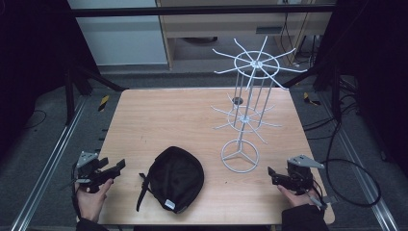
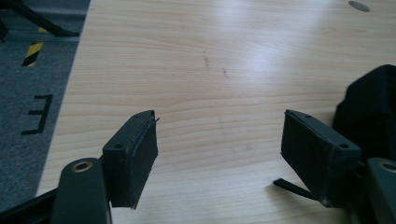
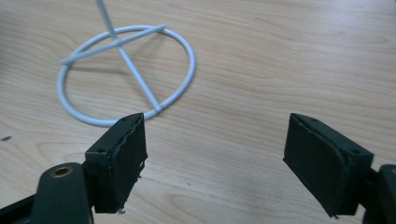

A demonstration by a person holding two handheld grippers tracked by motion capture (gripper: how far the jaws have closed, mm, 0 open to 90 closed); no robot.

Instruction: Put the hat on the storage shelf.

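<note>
Both tongs [image 1: 118,167] [image 1: 271,172] spread, black cap [image 1: 175,178] white label unreadable, white wire rack [image 1: 248,115]

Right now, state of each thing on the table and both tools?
Black cap: lying on the table near the front edge, strap loose at its left, not held.
White wire rack: upright on its ring base, hooks bare.
Left tool: open, nothing between its jaws, left of the cap.
Right tool: open, nothing between its jaws, near the rack's base.
</note>
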